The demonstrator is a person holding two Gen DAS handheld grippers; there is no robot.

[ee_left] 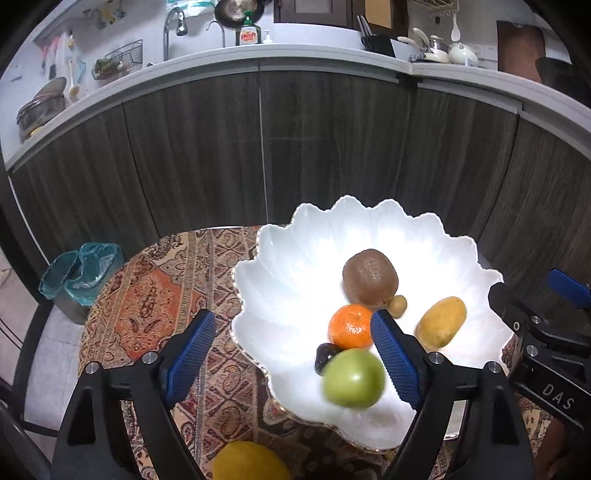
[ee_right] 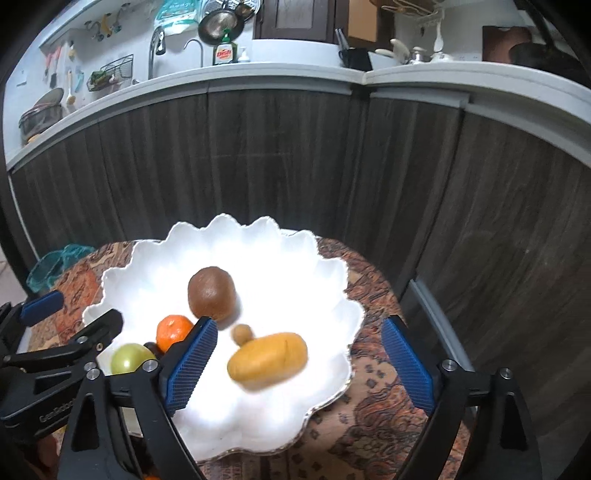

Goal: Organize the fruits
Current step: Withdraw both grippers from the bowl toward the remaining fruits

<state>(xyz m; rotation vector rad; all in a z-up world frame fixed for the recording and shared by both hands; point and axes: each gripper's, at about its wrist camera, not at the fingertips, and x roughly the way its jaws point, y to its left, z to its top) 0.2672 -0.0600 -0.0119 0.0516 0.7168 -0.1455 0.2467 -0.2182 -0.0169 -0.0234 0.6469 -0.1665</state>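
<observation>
Inside white scalloped bowl (ee_left: 280,243) on patterned counter (ee_left: 155,306): kiwi (ee_left: 370,278), tangerine (ee_left: 350,326), green apple (ee_left: 353,377), mango (ee_right: 267,360). Left tool (ee_left: 291,363), right tool (ee_right: 299,367): both released, empty. Outstanding: yellow fruit (ee_left: 251,461) beside bowl.

A green dish soap bottle (ee_left: 250,32) stands on the counter just right of the tap (ee_left: 173,26), with a red and yellow label whose brand word is too small to read surely. In the left wrist view, white letters "DAS" show on the black body of the right gripper (ee_left: 532,295). In the right wrist view, the left gripper (ee_right: 74,310) bears small white lettering that seems to start "Gen", the rest blurred.
</observation>
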